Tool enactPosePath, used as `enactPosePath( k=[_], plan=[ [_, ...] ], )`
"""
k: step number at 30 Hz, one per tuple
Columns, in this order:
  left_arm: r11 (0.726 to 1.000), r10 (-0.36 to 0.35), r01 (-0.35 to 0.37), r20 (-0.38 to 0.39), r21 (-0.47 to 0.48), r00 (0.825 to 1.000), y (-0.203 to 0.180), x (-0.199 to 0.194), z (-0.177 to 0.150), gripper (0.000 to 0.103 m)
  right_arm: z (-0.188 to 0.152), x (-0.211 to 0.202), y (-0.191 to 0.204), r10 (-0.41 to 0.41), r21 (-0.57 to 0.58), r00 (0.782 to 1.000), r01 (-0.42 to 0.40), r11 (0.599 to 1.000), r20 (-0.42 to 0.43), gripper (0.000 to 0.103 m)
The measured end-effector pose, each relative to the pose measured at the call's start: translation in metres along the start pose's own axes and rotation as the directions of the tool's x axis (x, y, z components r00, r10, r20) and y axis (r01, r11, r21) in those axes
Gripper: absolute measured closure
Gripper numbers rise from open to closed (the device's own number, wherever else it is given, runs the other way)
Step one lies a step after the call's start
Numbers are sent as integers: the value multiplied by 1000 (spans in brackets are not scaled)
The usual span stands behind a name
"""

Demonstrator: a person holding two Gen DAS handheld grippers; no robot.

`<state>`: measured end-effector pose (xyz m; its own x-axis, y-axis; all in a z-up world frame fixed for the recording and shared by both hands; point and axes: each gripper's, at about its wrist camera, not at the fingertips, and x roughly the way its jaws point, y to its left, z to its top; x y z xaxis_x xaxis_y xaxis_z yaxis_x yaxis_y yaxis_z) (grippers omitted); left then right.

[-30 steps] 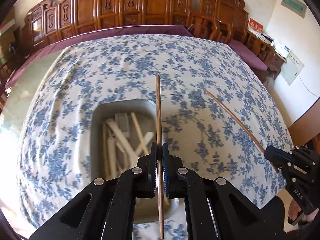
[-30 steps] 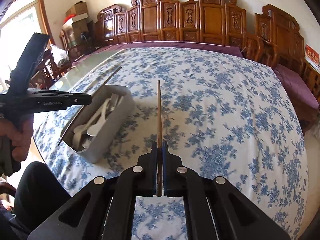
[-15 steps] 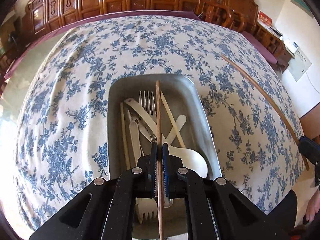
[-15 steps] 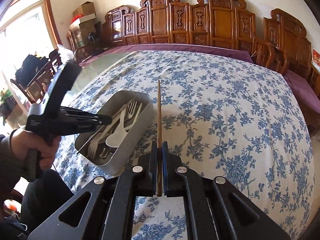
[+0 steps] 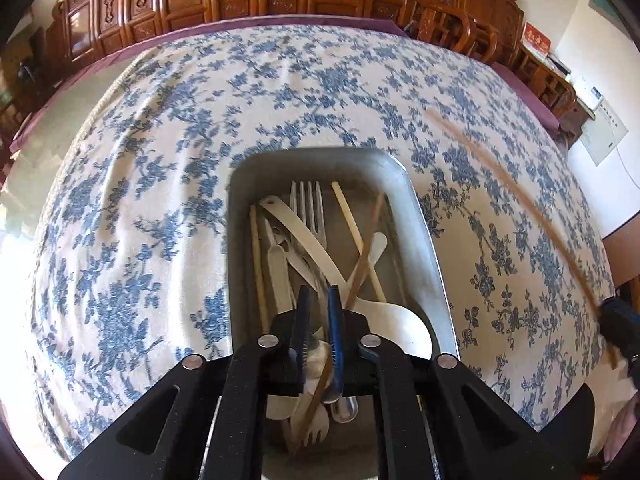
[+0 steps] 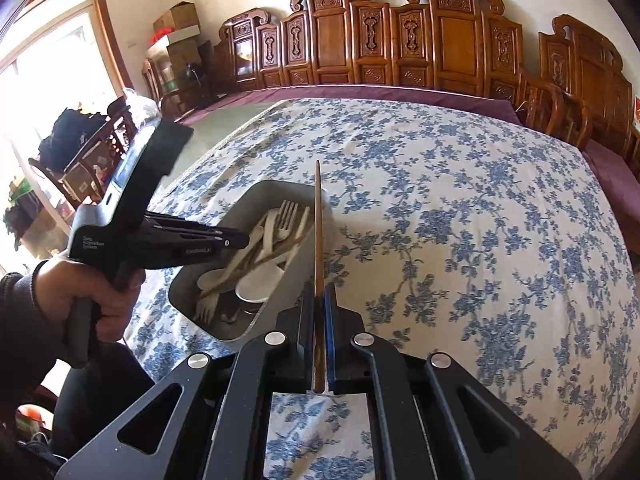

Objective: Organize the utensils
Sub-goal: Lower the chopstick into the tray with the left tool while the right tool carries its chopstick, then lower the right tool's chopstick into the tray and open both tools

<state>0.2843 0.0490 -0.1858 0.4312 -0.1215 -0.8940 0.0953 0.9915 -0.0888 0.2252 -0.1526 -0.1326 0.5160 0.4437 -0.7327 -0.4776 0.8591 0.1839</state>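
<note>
A metal tray [image 5: 424,240] [image 6: 288,292] on the flowered cloth holds a fork [image 5: 306,204], white spoons and pale chopsticks. My left gripper [image 5: 318,292] [image 6: 236,242] hangs just over the tray's near end, its jaws opening. A brown chopstick [image 5: 366,240] lies loose and slanted among the utensils, free of the pads. My right gripper [image 6: 319,292] [image 5: 620,320] is shut on a second brown chopstick [image 6: 318,220] [image 5: 520,200]. That chopstick points forward beside the tray's right wall.
The blue-flowered tablecloth [image 6: 460,220] covers a wide table with a purple cloth beneath. Carved wooden chairs [image 6: 452,40] line the far side. A person's hand [image 6: 100,300] grips the left tool at the near left. Boxes and clutter stand by the window at left.
My left gripper came down over the tray and its jaws parted. The brown chopstick it held fell slanted among the utensils. My right gripper carried its chopstick closer to the tray.
</note>
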Motion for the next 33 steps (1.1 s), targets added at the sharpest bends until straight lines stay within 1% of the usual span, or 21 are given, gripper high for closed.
enactPosePath(
  k=[6, 11, 17, 27, 31, 33],
  plan=[
    [1000, 4, -4, 48, -13, 999, 9, -29, -4, 94, 1, 17, 21, 31, -2, 999, -32, 1000, -26, 97],
    [1000, 18, -17, 83, -16, 996, 18, -53, -9, 94, 3, 34, 38, 42, -8, 998, -43, 999, -53, 97],
    [999, 38, -36, 106, -18, 994, 27, -70, -15, 94, 5, 58, 49, 54, 13, 994, -53, 998, -98, 97],
    [999, 42, -38, 139, -33, 989, 35, -94, -24, 94, 13, 93, 65, 45, 20, 986, -42, 999, -158, 97],
    [999, 39, -34, 163, -37, 986, 36, -107, -28, 94, 11, 98, 73, 47, -10, 986, -49, 999, -163, 96],
    [999, 45, -39, 174, -37, 984, 36, -113, -31, 94, 10, 94, 75, 62, -8, 987, -64, 998, -150, 96]
  ],
)
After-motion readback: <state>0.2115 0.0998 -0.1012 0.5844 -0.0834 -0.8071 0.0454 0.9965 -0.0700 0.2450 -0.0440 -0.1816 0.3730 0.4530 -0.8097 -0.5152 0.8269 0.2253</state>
